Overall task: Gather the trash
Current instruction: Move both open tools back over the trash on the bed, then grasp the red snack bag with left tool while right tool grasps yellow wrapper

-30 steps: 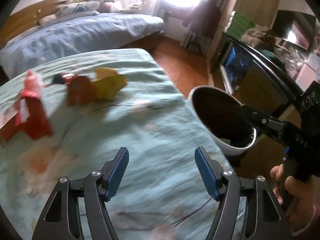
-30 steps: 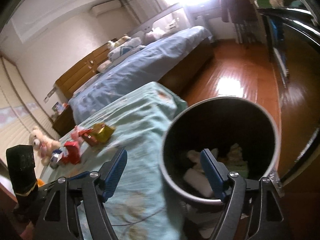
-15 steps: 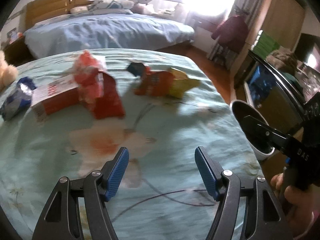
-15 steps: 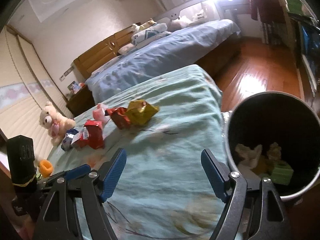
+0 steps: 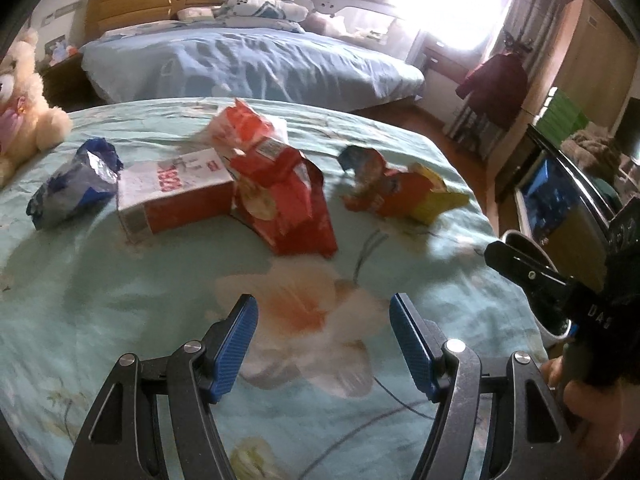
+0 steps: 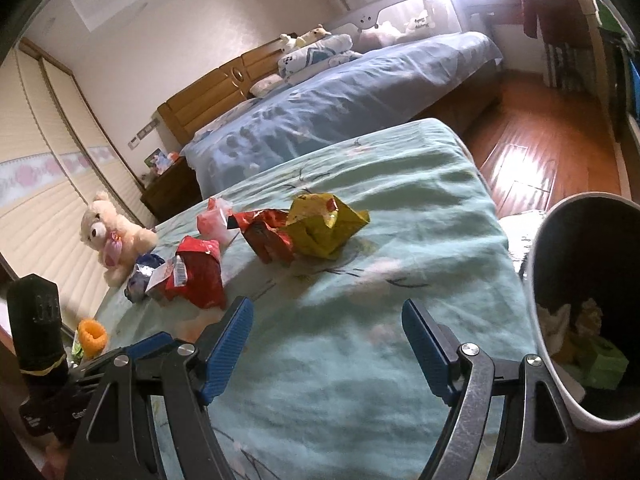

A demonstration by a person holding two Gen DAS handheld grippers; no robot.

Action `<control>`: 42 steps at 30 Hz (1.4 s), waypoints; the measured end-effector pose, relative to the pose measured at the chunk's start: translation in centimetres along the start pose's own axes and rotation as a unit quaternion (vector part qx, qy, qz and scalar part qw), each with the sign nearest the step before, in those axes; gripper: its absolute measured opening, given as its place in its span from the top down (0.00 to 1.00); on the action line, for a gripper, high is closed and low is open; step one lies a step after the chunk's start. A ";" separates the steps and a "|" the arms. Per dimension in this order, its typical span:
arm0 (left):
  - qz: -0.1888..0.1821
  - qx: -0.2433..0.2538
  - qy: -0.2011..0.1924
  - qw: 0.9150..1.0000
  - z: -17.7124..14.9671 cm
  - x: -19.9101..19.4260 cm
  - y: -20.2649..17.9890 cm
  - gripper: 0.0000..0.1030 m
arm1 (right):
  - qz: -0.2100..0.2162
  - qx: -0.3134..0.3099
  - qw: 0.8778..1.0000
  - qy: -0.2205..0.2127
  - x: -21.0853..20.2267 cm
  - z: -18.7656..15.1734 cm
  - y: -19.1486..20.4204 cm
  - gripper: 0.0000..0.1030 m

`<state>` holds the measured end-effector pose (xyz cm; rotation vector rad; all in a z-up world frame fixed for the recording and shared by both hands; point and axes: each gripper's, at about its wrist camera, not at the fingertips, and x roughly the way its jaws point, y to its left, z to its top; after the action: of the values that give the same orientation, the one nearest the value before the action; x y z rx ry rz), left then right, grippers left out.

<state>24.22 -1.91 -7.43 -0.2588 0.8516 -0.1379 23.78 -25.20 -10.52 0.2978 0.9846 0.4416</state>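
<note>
while both jaws gape empty, wrappers (image 5: 280, 200) on bedspread (image 5: 120, 300), bin (image 6: 580, 320) alongside

A home bedroom: a blue-covered bed (image 6: 340, 96) with pillows (image 6: 316, 54) against a wooden headboard (image 6: 216, 92), a nightstand (image 6: 168, 188) beside that bed, a teddy bear (image 6: 110, 232) nearer the camera, wood floor (image 6: 532, 136) past the bed's foot.

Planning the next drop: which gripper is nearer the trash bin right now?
Right. The right gripper hangs over the bedspread with the trash bin just beside its outer finger. The left gripper sits further in over the bed, with the right gripper between it and the bin.
</note>
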 end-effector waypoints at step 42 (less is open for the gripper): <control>-0.015 0.024 -0.014 1.000 2.6 3.3 -0.1 0.93 | 0.011 0.001 1.000 -0.001 2.2 2.1 -0.5 0.91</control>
<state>28.38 -2.31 -8.17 -0.2284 0.8162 -0.1819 26.71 -24.70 -11.23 0.3110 0.9800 0.4608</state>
